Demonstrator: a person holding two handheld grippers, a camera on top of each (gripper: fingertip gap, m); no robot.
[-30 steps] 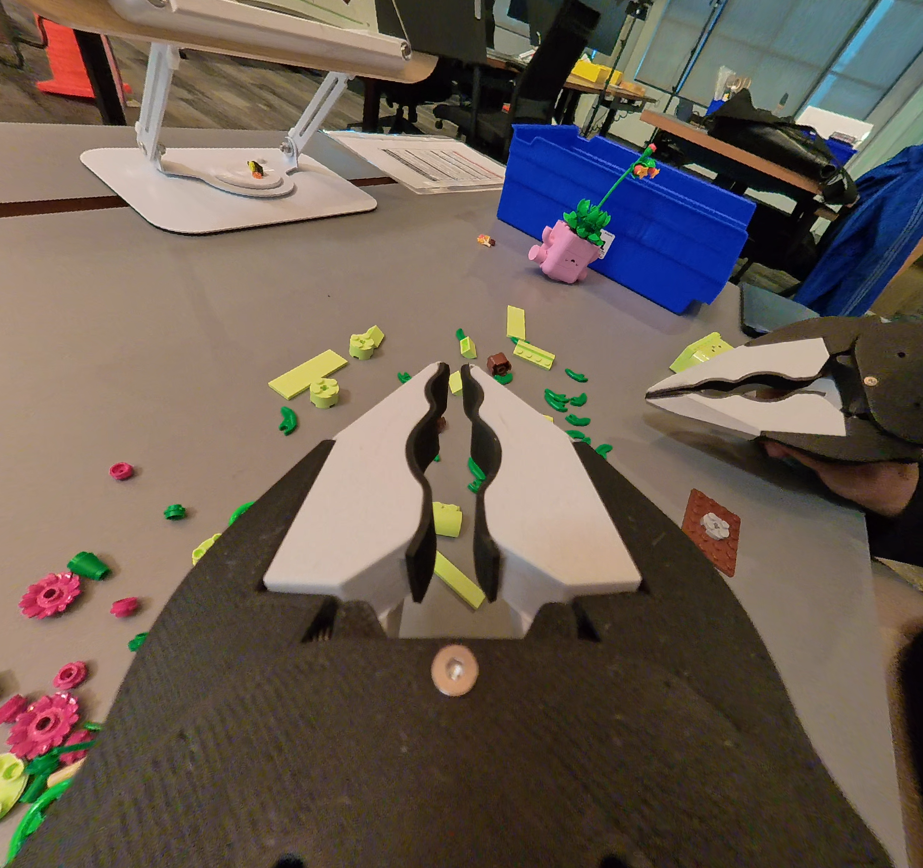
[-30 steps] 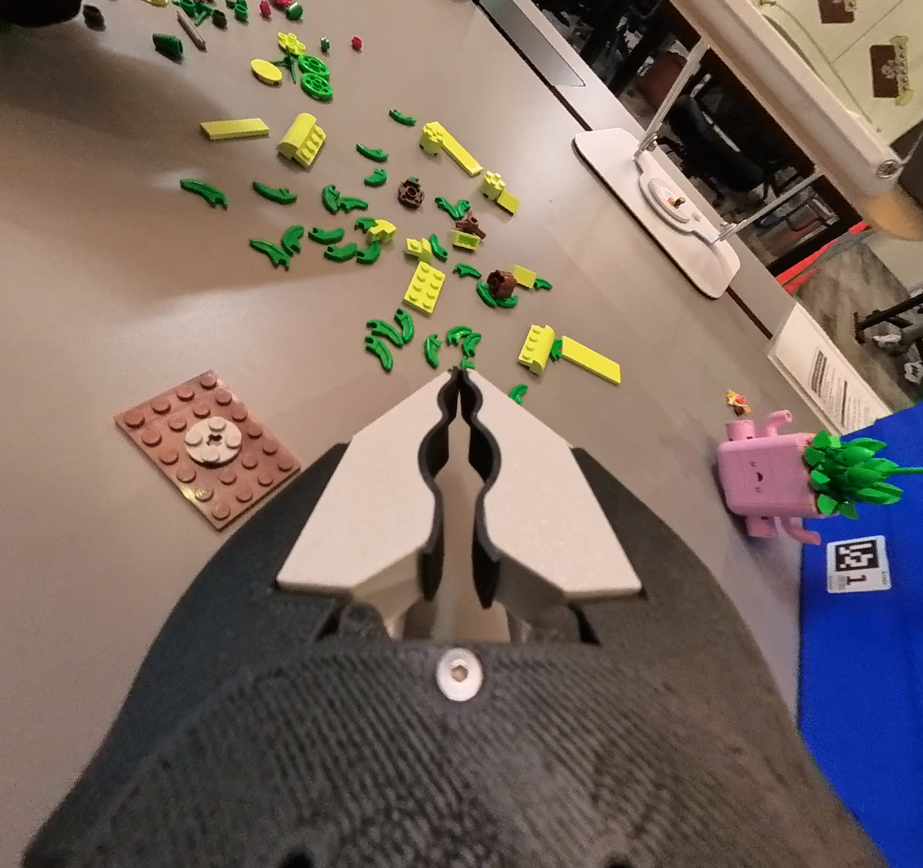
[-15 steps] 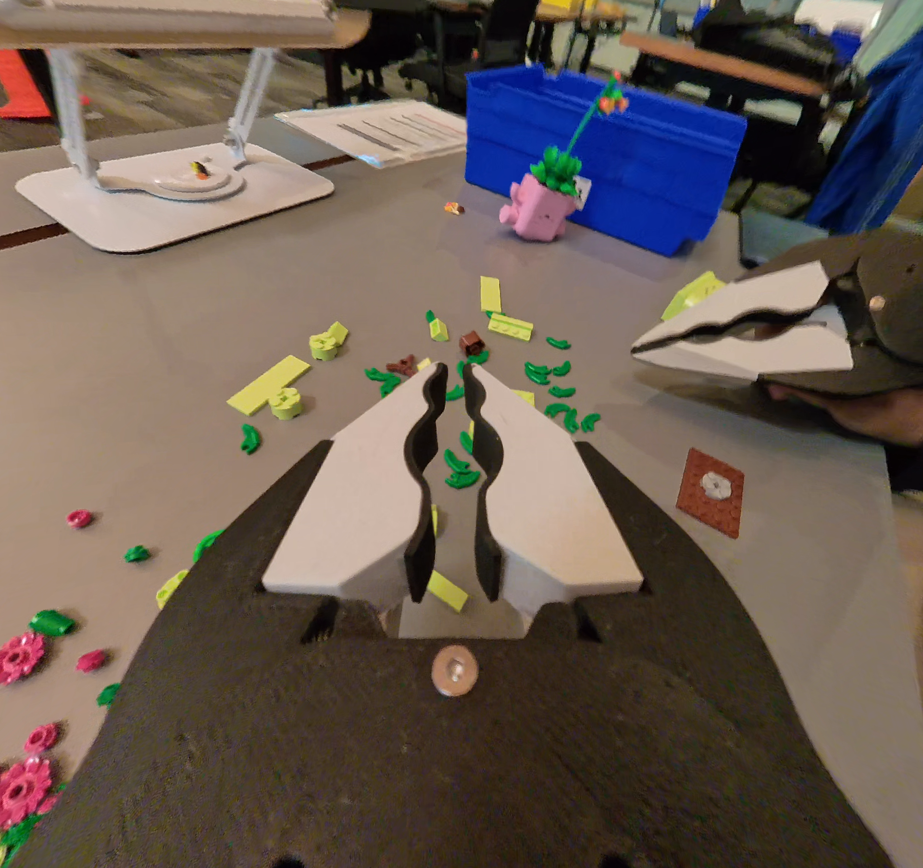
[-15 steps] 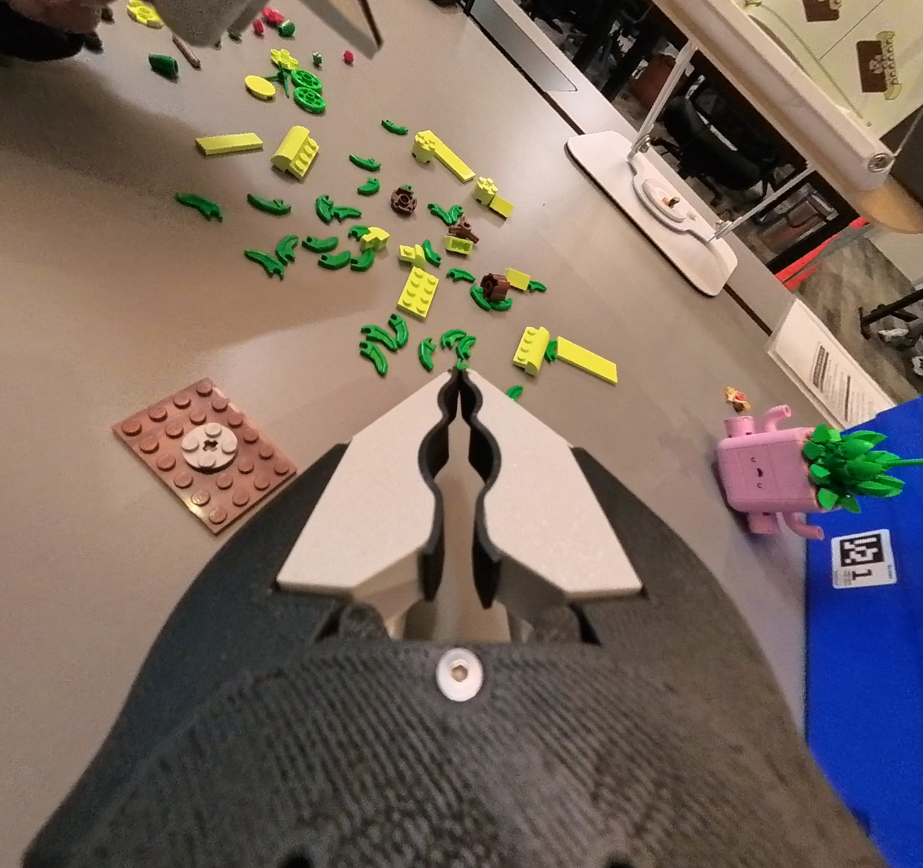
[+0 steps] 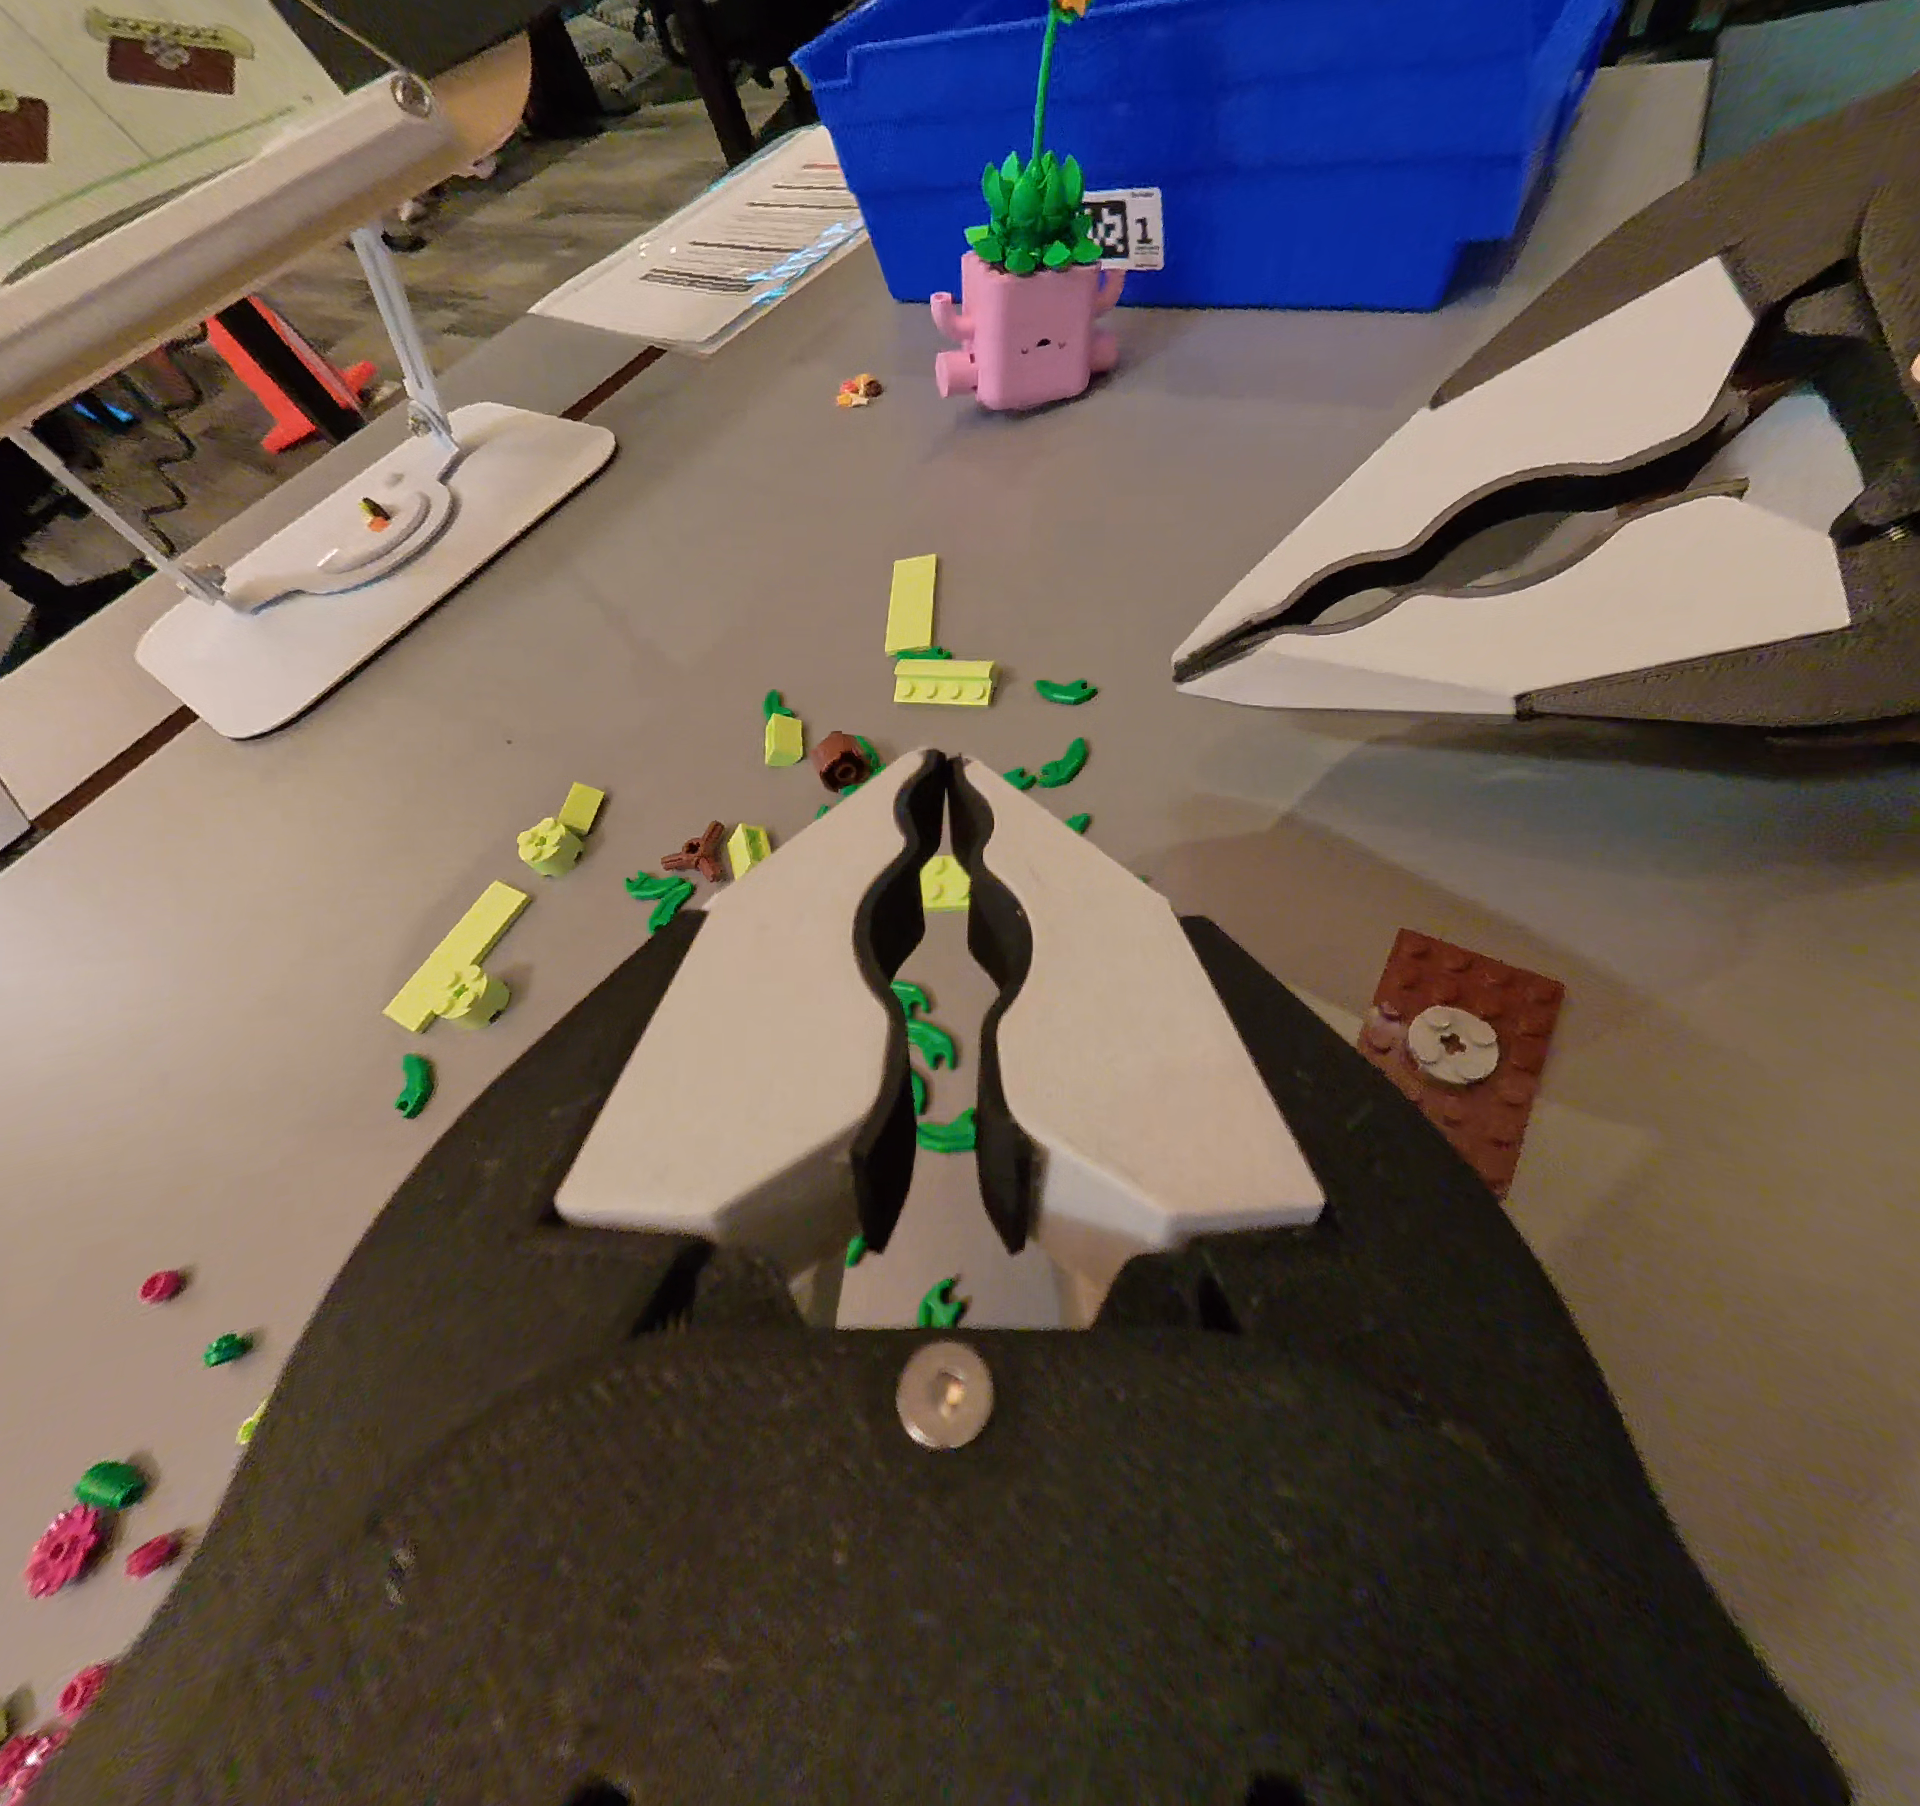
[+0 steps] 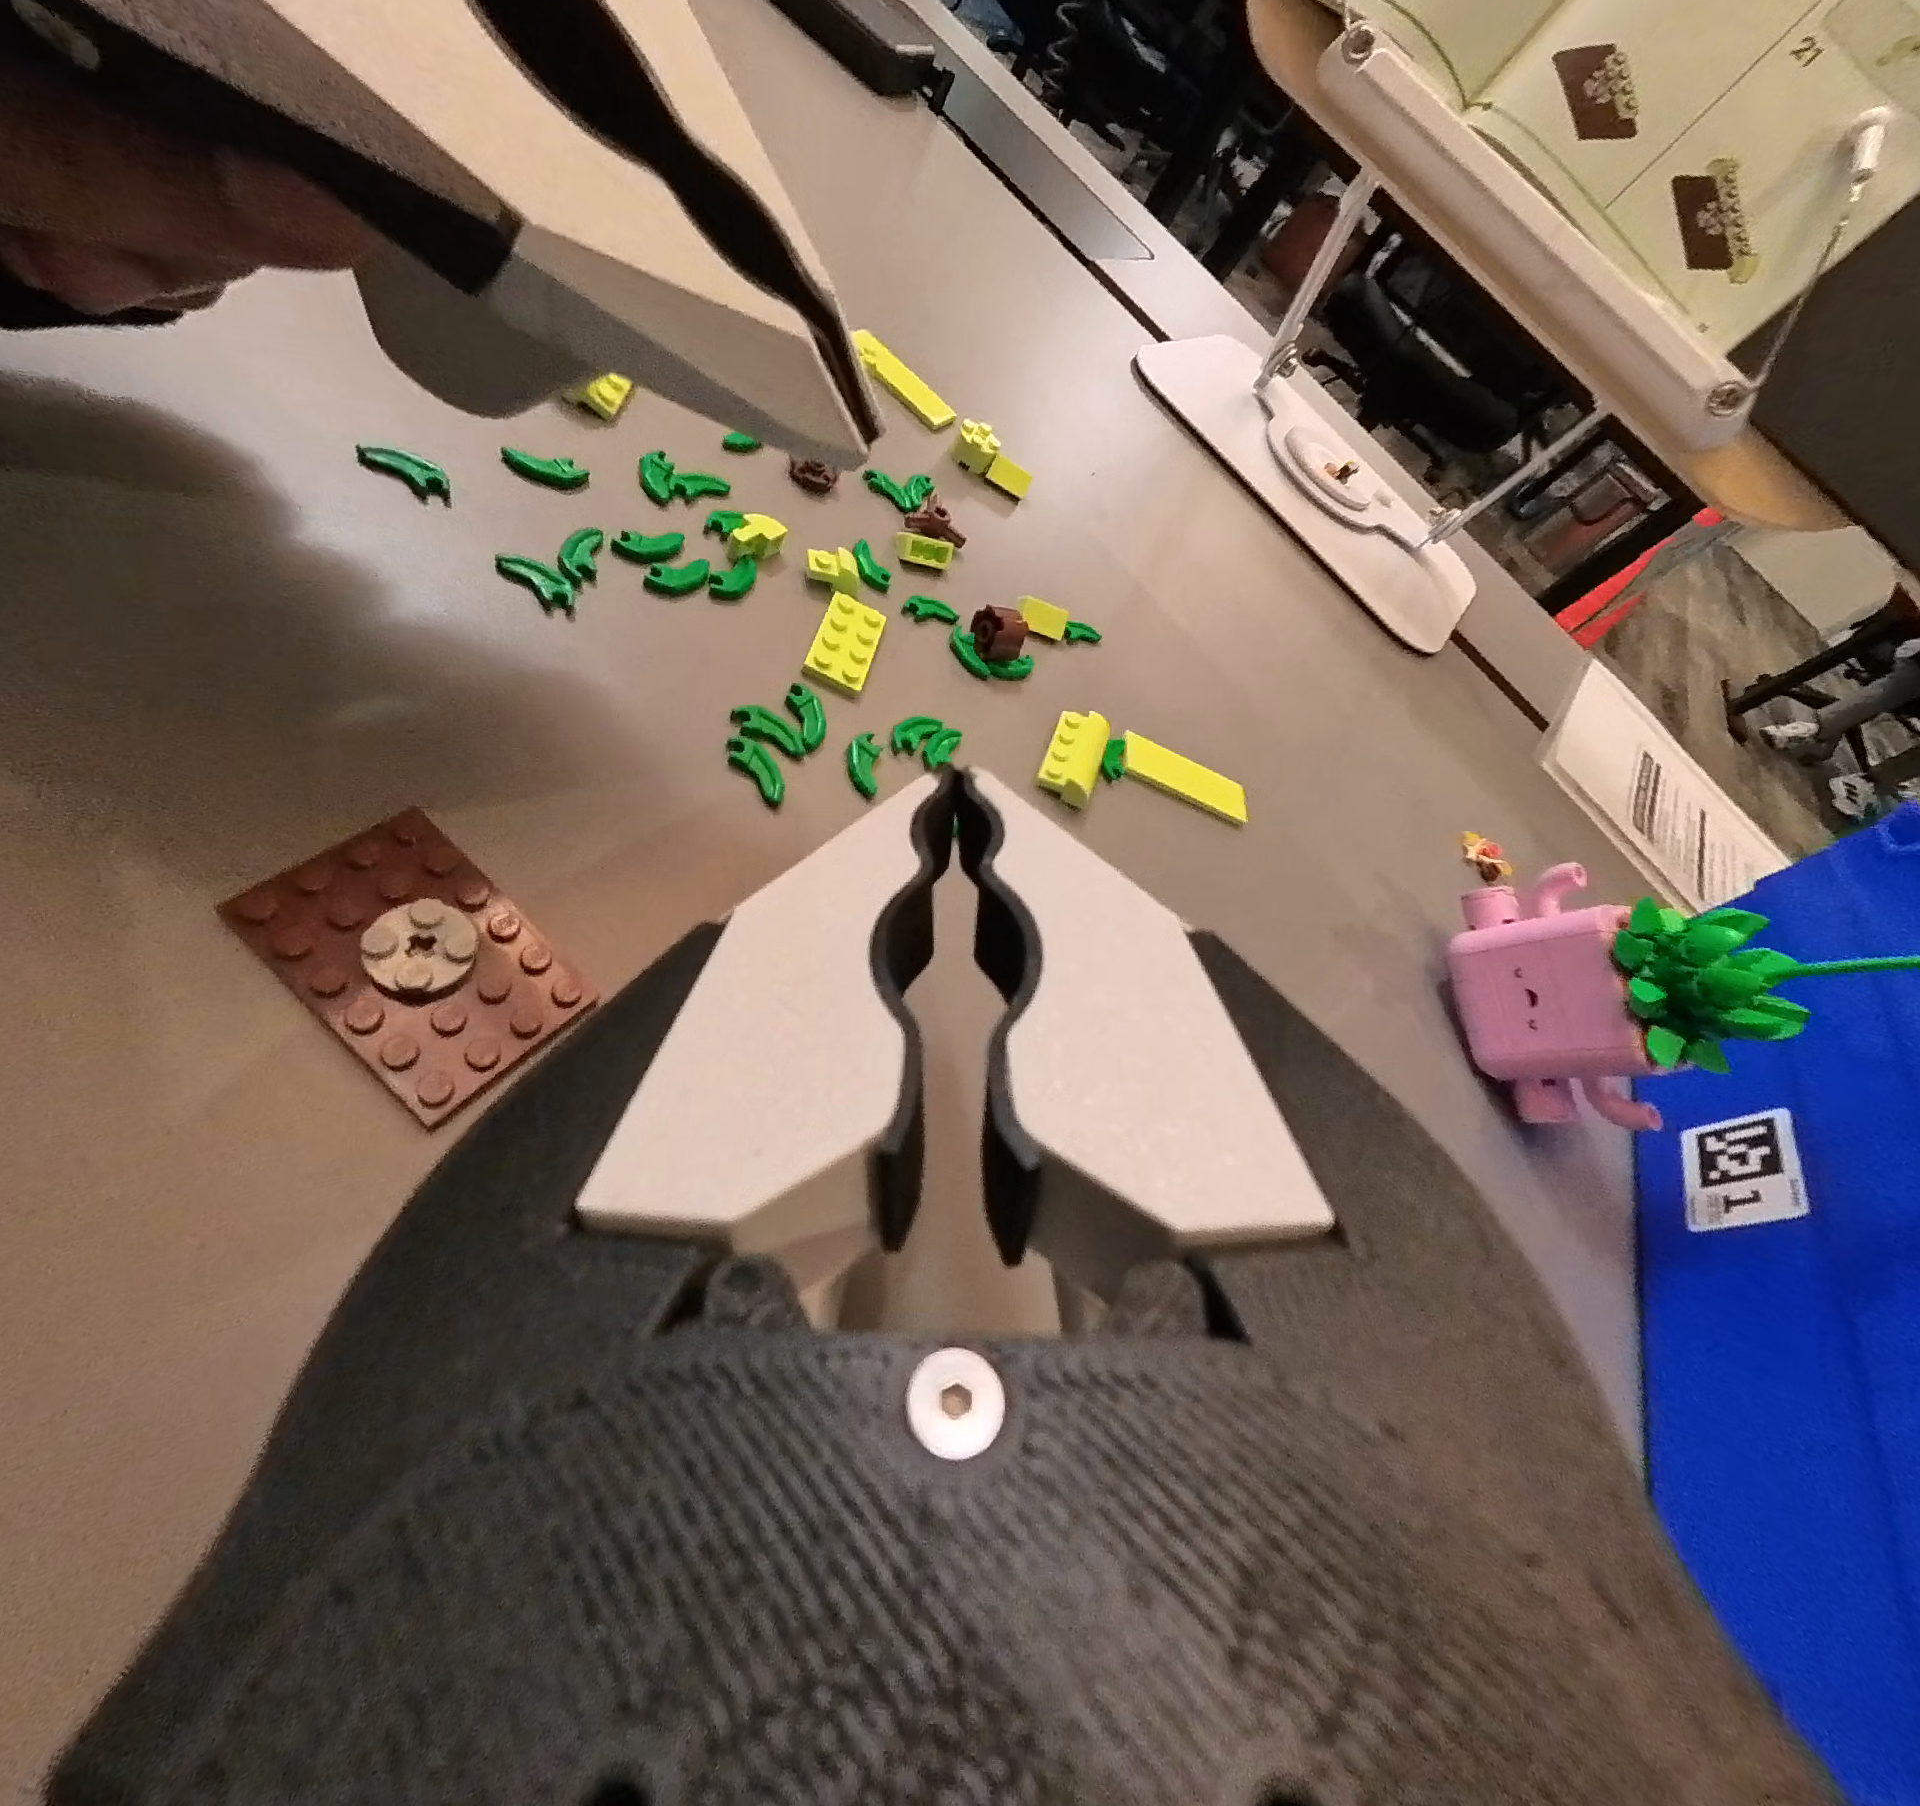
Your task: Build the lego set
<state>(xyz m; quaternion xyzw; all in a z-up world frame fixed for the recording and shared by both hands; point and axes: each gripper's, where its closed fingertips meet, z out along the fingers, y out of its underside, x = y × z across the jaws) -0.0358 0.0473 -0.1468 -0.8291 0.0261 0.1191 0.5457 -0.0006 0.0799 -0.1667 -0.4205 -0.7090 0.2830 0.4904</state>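
Each camera is looking forward along its own tongs, low and close over the grey worktop (image 5: 312, 925), from roughly crossing directions; both are sharing the scattered green leaf pieces (image 6: 665, 551), brown plate (image 5: 1465, 1050) and pink pot (image 6: 1527, 998).

Smooth grey counter (image 5: 312, 925) strewn with small green leaf pieces (image 6: 665, 561), lime-yellow bricks (image 6: 847, 644), brown studded plate (image 6: 405, 956), pink plant-pot figure (image 5: 1034, 333), blue plastic bin (image 5: 1247, 115), white stand base (image 5: 364, 561).

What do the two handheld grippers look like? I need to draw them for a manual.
Both match. The left gripper and right gripper have a rough black body, a silver screw in the middle, and two pale grey wedge fingers lined with wavy black pads. No cables show.
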